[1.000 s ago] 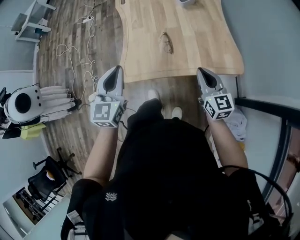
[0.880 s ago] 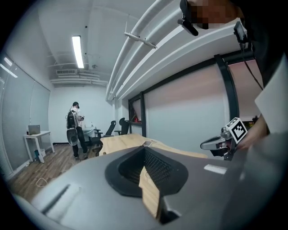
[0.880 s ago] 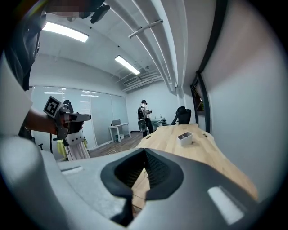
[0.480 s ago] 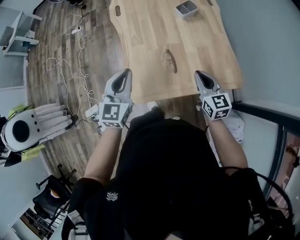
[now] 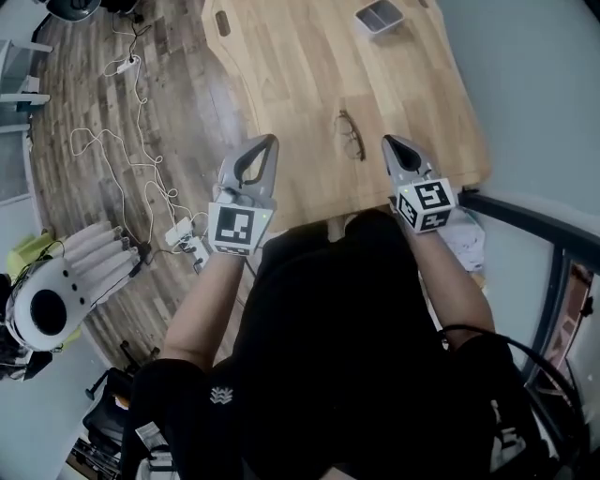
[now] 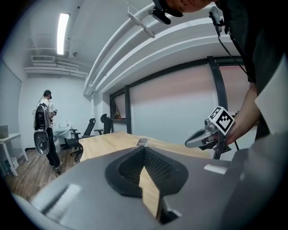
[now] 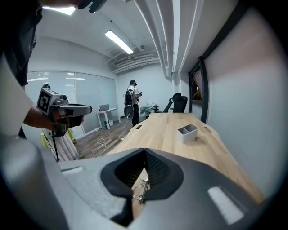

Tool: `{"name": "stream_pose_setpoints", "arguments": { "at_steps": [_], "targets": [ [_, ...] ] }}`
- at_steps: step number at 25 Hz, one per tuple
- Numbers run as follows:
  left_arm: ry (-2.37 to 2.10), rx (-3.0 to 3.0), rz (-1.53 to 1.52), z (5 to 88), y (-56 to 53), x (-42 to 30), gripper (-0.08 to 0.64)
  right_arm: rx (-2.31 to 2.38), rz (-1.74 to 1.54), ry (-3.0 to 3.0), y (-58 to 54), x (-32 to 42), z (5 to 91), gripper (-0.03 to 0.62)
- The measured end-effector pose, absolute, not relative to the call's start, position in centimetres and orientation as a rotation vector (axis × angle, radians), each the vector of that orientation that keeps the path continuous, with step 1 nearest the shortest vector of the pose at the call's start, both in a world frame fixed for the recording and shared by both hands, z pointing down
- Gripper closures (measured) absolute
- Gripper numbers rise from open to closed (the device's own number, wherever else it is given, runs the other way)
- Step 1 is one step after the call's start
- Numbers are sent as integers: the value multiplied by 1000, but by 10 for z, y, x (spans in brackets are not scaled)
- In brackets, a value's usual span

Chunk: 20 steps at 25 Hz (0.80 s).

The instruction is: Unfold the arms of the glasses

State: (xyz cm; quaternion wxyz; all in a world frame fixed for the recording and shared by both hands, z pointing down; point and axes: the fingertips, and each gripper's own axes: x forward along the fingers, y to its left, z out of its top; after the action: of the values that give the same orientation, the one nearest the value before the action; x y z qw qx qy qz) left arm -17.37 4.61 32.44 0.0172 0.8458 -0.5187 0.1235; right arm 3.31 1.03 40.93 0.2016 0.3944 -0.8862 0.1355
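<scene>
Item one: pale wooden table with rounded corners [image 5: 309, 75], the reference for all that follows. Item two: thin wire-framed glasses [image 5: 350, 136], lying flat on the table near its near edge, touching neither tool; the right gripper view shows the same glasses [image 7: 139, 191] on the wood below and just past the jaw tips, and the set of the arms is too small to read. Item three: left gripper [image 5: 269, 141], grey, two-jawed, with a marker cube, held over the table's near-left edge to the left of the glasses. Its own view shows the jaws pressed together tip to tip with nothing between them [image 6: 145, 147]. Item four: right gripper [image 5: 387, 141], same make, held over the table's near edge to the right of the glasses. Its jaws are likewise fully closed and empty [image 7: 145, 150]. Item five: small grey two-compartment tray [image 5: 380, 16], standing on the table's far end, well apart from the glasses. Item six: white cables [image 5: 112, 159] and a white power strip [image 5: 183, 232], on the dark plank floor left of the table. Item seven: white ribbed machine with a round black opening [image 5: 47, 300], on the floor further left of the table. Item eight: standing person [image 7: 133, 108], beyond the table's far end.
</scene>
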Motion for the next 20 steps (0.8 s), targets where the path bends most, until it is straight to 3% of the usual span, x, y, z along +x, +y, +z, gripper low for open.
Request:
{"name": "stream_pose_setpoints", "arguments": {
  "at_steps": [20],
  "targets": [
    [-1592,2484,407,407,-13,-147,561,861,377,-2340,-49,-6,537,591]
  ]
}}
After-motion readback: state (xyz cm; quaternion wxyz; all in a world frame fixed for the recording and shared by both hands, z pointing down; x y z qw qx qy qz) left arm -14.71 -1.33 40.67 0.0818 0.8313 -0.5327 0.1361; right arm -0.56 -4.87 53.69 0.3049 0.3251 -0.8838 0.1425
